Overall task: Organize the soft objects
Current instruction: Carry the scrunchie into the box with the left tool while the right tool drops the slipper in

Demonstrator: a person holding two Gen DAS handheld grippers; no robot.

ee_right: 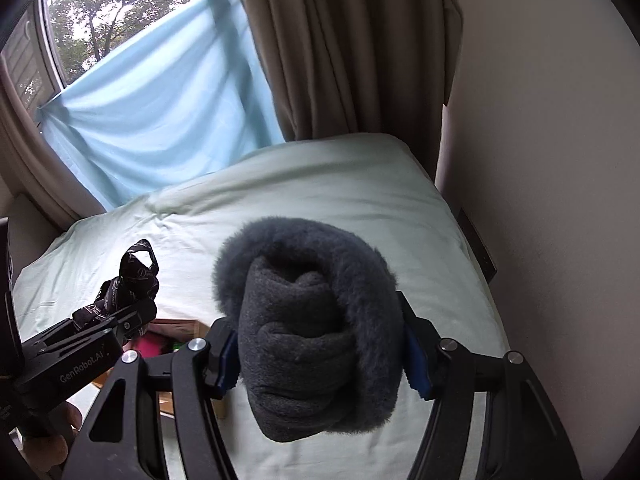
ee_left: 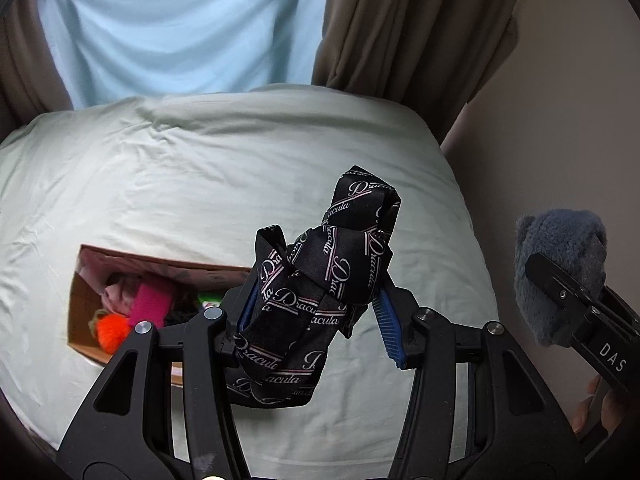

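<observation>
My left gripper point(ee_left: 316, 320) is shut on a knotted black cloth printed "Dracula" point(ee_left: 320, 276) and holds it above the bed. It also shows in the right wrist view point(ee_right: 124, 292). My right gripper point(ee_right: 320, 356) is shut on a rolled dark grey fuzzy cloth point(ee_right: 312, 328), held above the bed; the roll also shows in the left wrist view point(ee_left: 560, 264). An open cardboard box point(ee_left: 80, 304) lies on the bed to the left, below my left gripper, holding pink, orange and other soft items.
The bed has a pale green sheet point(ee_left: 200, 168). Brown curtains point(ee_left: 400, 24) and a light blue cloth point(ee_right: 160, 108) hang over the window behind. A beige wall point(ee_right: 552, 160) runs along the bed's right side.
</observation>
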